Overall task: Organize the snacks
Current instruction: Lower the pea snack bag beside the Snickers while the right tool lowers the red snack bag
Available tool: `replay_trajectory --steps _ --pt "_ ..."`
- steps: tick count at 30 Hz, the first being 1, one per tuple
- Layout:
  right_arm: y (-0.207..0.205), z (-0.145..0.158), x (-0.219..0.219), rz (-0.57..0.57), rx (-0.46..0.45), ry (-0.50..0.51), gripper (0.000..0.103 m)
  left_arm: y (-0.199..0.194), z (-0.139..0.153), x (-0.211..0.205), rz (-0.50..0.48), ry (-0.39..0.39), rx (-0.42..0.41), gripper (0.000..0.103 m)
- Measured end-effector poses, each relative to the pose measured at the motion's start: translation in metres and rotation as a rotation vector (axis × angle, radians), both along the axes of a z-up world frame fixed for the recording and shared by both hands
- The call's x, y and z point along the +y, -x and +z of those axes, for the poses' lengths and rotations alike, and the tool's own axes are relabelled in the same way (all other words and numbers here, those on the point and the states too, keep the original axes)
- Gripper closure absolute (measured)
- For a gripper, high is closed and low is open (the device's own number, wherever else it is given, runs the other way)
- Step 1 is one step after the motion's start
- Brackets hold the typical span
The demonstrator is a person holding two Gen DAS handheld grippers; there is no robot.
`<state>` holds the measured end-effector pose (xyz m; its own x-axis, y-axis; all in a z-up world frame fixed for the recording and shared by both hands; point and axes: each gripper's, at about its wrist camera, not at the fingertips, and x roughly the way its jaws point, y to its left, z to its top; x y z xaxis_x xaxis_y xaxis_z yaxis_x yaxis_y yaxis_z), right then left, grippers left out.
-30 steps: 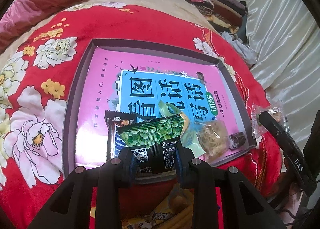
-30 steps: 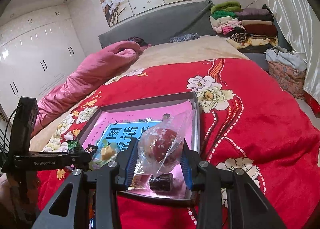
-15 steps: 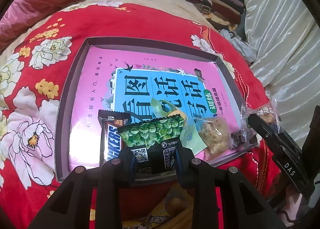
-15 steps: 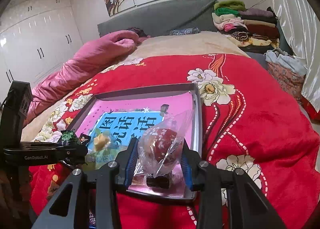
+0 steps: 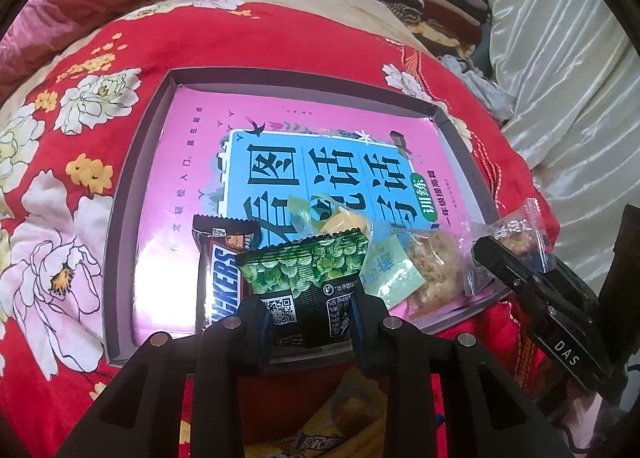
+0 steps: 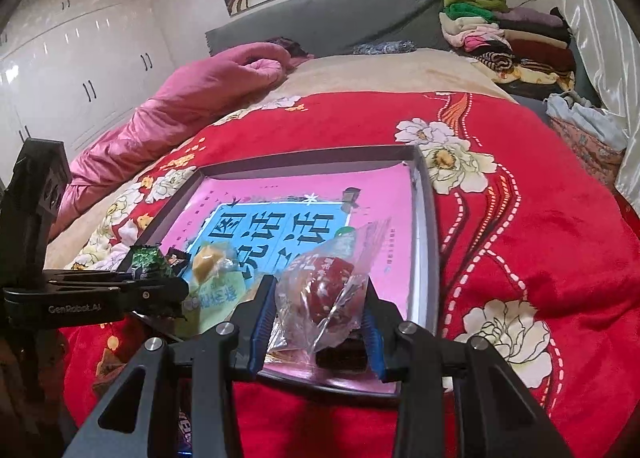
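A grey tray (image 5: 120, 194) with a pink book cover in it lies on the red floral bedspread. My left gripper (image 5: 308, 316) is shut on a green pea snack packet (image 5: 304, 270) over the tray's near edge. A Snickers bar (image 5: 222, 278), a yellow candy (image 5: 348, 224) and a clear-wrapped biscuit (image 5: 434, 270) lie in the tray beside it. My right gripper (image 6: 318, 322) is shut on a clear bag with a red snack (image 6: 328, 290) above the tray's near right corner (image 6: 420, 314); a small dark candy (image 6: 342, 354) lies under it.
A pink quilt (image 6: 192, 98) lies at the bed's far left. Folded clothes (image 6: 504, 34) are stacked at the far right by a white curtain (image 5: 560, 78). Yellow snack packaging (image 5: 340, 426) lies below my left gripper, off the tray.
Both grippers have moved forward over the tray's near edge, each still holding its snack. The tray looks larger and closer in both views.
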<state>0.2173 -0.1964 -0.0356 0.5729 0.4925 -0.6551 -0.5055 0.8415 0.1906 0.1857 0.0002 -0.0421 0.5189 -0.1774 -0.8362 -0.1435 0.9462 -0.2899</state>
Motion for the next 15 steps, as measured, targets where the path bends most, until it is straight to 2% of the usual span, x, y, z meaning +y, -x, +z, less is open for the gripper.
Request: replay_trajectory --steps 9,15 --pt "0.0 -0.003 0.005 0.035 0.027 -0.038 0.063 0.002 0.0 0.004 0.006 0.0 0.006 0.071" --pt "0.003 -0.004 0.014 0.071 0.023 -0.025 0.063 0.002 0.001 0.005 0.007 -0.002 0.006 0.071"
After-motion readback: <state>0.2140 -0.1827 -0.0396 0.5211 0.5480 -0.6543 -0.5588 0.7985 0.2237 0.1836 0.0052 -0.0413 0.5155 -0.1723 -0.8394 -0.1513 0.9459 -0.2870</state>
